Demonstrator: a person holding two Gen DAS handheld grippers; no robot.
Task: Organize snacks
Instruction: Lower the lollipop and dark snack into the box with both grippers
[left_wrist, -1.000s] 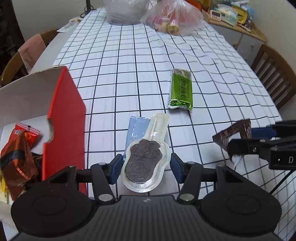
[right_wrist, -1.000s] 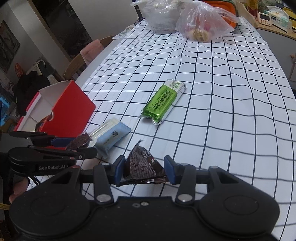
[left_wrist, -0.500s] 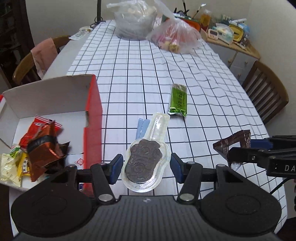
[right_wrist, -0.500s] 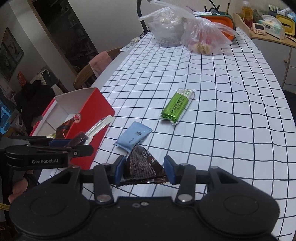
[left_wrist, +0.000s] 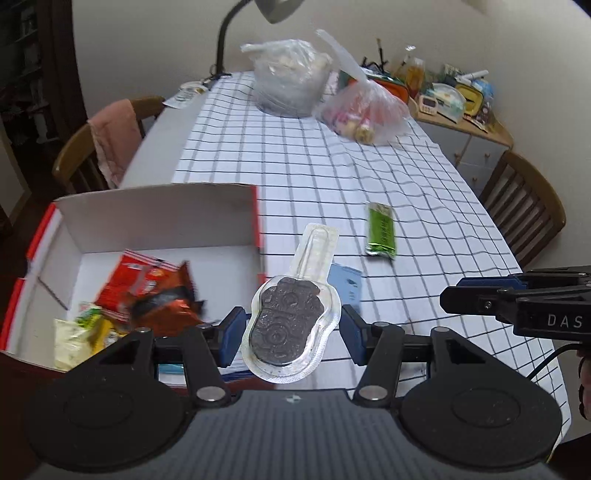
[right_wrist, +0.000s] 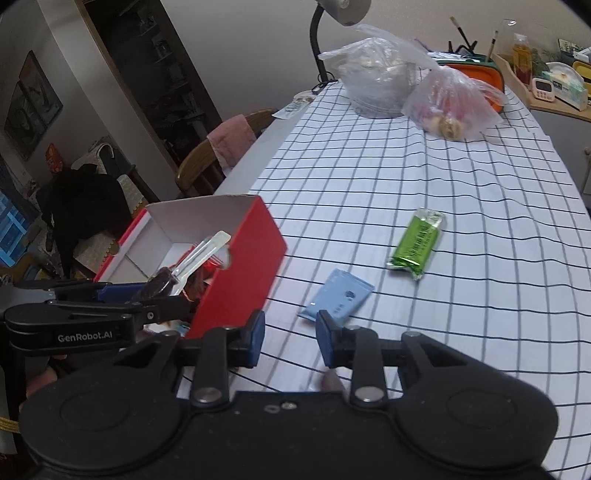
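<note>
- Two knotted clear plastic bags (left_wrist: 295, 85) and a grey desk lamp (right_wrist: 332, 22) crowd the far end of the checked tablecloth (left_wrist: 314, 177); wooden chairs (left_wrist: 524, 206) flank both long edges.
- At the tablecloth's left edge sits the open red cardboard box (right_wrist: 240, 258), bright wrappers (left_wrist: 147, 295) piled inside.
- A green foil snack bar (right_wrist: 415, 245) lies mid-cloth, clear of everything; a pale blue sachet (right_wrist: 338, 295) lies nearer, just beside the box.
- Left gripper (left_wrist: 291, 332), angled down over the box's near corner, clamps a dark cookie in a clear plastic blister (left_wrist: 288, 325).
- Right gripper (right_wrist: 290, 336) tilts down beside the box, jaws just narrowed, nothing between them.
</note>
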